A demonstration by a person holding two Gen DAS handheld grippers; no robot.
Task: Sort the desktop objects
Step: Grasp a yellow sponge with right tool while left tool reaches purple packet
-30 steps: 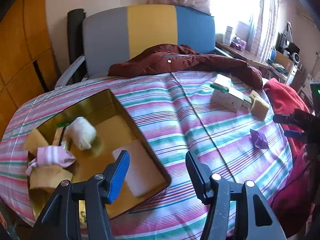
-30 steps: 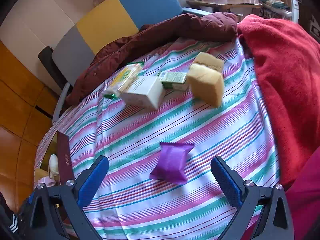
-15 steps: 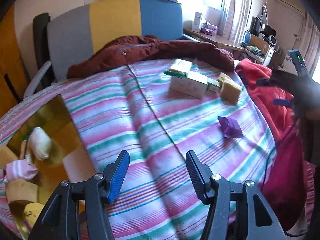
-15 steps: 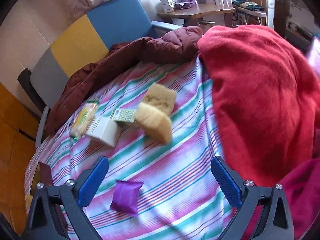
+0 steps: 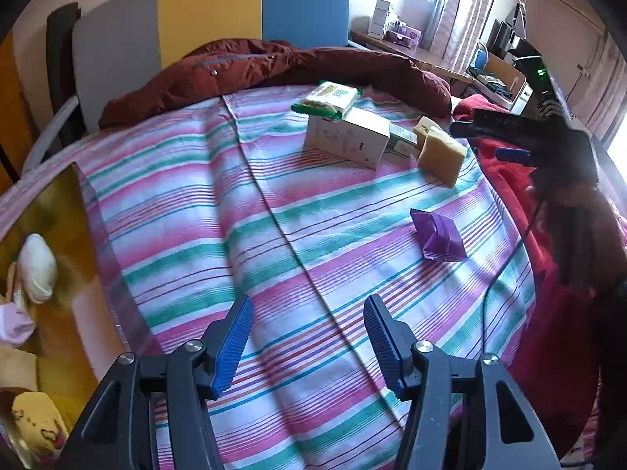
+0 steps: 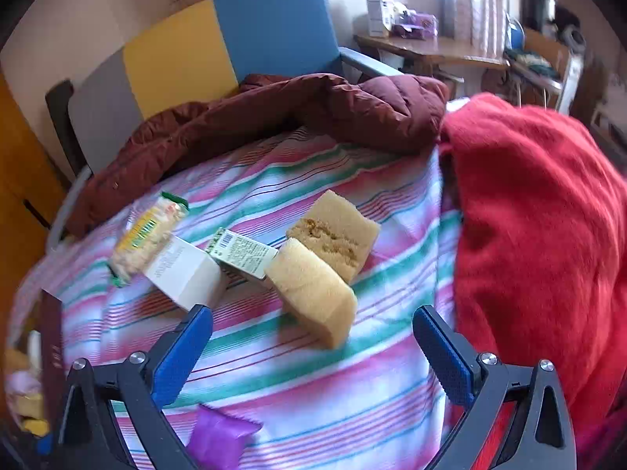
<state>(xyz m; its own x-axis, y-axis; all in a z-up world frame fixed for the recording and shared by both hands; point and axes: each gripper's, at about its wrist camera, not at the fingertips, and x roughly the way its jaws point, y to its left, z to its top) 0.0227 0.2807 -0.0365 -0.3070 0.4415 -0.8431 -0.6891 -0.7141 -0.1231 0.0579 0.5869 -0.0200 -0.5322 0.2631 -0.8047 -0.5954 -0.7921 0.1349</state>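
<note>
**Left wrist view: both tongs empty over a striped cloth**

Left wrist camera looks down on a striped cloth (image 5: pixel 274 203) with the left gripper (image 5: pixel 307 338) hanging above it, jaws apart and nothing between them. At the far left sits a gold tray (image 5: pixel 70 196) holding a white bundle (image 5: pixel 37 268), a pink sock (image 5: pixel 13 323) and a yellow piece (image 5: pixel 33 423). Toward the far side of the cloth lie a white box (image 5: pixel 347 141), a green-edged snack pack (image 5: pixel 329 98) resting partly on it, and two sponges (image 5: pixel 441 152) just beside the box. A purple packet (image 5: pixel 441 237) lies alone, nearer, well apart from that group. The right gripper (image 5: pixel 505 141) shows at the right edge over a red blanket (image 5: pixel 501 180).

From the right wrist camera, the right gripper (image 6: pixel 313 346) has its jaws spread wide, gripping nothing (the nearer sponge (image 6: pixel 313 291) lies on the cloth just beyond the fingertips, seemingly untouched). A small labelled carton (image 6: pixel 241 252) lies between the white box (image 6: pixel 184 274) and the sponges. The purple packet (image 6: pixel 219 438) is at the bottom edge, near the left finger. A dark red jacket (image 6: pixel 274 113) lies along the far side.
</note>
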